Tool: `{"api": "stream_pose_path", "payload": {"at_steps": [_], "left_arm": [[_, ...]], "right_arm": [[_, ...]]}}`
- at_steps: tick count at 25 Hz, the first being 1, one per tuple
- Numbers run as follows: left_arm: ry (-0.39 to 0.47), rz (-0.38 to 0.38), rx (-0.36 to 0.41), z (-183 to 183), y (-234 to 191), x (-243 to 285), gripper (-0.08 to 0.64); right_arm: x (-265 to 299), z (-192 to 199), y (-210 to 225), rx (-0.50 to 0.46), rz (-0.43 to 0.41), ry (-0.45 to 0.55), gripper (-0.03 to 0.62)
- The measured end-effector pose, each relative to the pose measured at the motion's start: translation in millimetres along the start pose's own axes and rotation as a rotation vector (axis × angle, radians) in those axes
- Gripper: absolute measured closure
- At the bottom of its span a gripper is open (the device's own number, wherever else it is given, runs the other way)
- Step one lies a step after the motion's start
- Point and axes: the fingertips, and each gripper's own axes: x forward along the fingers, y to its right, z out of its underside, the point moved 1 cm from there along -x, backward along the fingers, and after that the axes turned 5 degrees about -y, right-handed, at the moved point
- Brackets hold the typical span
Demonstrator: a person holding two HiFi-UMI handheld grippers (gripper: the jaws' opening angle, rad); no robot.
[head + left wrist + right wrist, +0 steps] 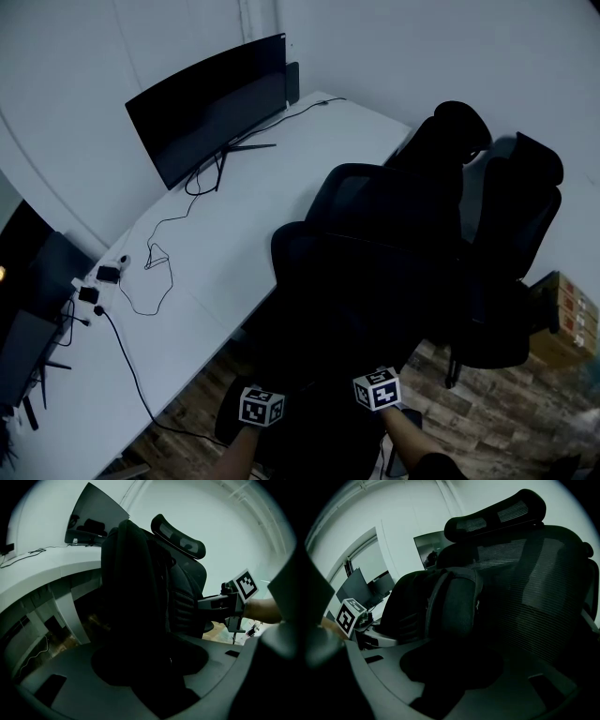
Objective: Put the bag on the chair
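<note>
A black bag stands upright on the seat of a black mesh office chair, leaning toward its backrest; one strap shows in the right gripper view. From the head view, bag and chair merge into one dark mass. My left gripper and right gripper are low at the front of the seat, either side of the bag's base. Dark fabric fills the space ahead of both; the jaws are lost in shadow. The right gripper shows in the left gripper view.
A white desk runs along the left with a curved monitor, loose cables and a power strip. A second black chair stands behind the first. Cardboard boxes sit at the right on a wood floor.
</note>
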Motion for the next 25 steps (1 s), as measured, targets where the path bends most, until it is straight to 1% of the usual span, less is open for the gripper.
{"api": "stream_pose_path", "payload": {"at_steps": [4,9,15,20,25], "left_arm": [[-0.006,-0.004,-0.001,0,-8,6,0.312],[-0.004,-0.015,0.0,-1,-18,10,0.275],[0.018,-0.053,0.004,0,-23,9,0.22],[0.033,-0.074,0.005,2,-24,2,0.199],[0.043,-0.062,0.005,-2,-23,-8,0.187]], "right_arm": [[10,-2,6,-0.006,0.015,0.001,0.465],[22,-2,16,-0.004,0.056,0.0,0.431],[23,0,32,0.013,0.11,-0.013,0.377],[12,0,36,0.035,0.16,0.008,0.371],[1,-6,33,0.046,0.183,0.037,0.37]]}}
